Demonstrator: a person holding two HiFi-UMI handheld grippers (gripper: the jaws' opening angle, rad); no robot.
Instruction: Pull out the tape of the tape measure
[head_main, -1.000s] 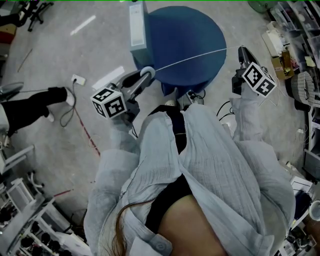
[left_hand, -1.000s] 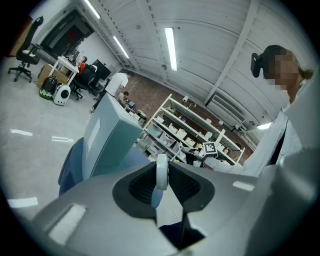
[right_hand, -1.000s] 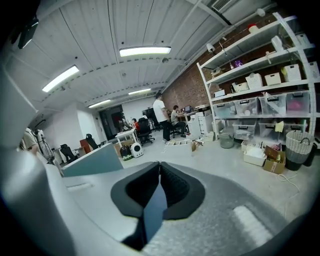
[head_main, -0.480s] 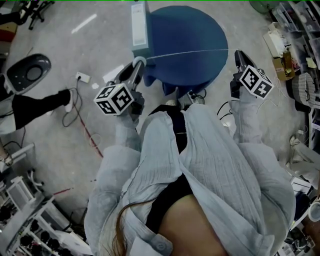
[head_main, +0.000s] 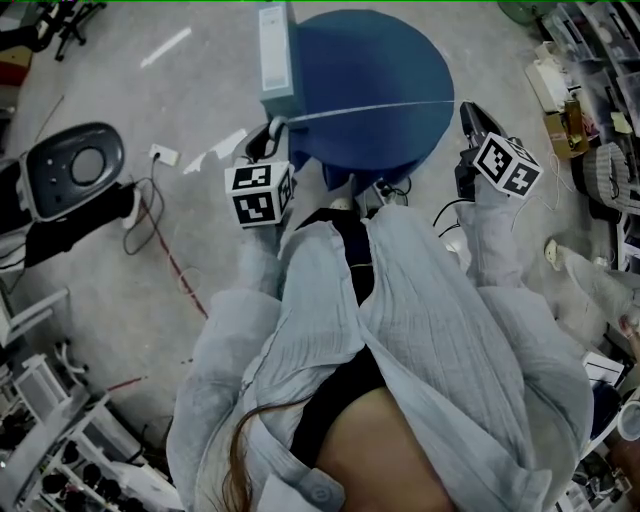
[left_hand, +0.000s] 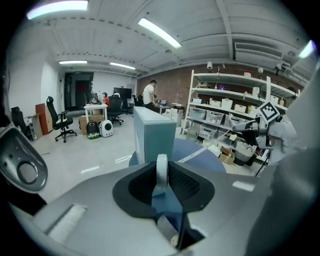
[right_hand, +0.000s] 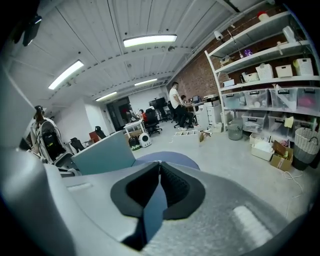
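The left tool (head_main: 275, 132) is clamped on the white tape measure (left_hand: 161, 174), whose tape (head_main: 370, 107) runs straight above the round blue tabletop (head_main: 380, 55) to the right tool (head_main: 469, 110), pinched nearly shut on its end.

Grey two-jaw left gripper (head_main: 274, 128): jaws clamped on white disc-shaped tape measure case (left_hand: 161, 172). Grey right gripper (right_hand: 159, 164): jaws nearly together, pinching thin white tape (head_main: 380, 105). Pale-sleeved left arm (head_main: 245, 300) and right arm (head_main: 492, 235) extend forward, well apart.

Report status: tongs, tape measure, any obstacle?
Left tongs shut on tape measure case. Right tongs shut on tape, stretched between them over blue table. Teal box near it, not blocking.
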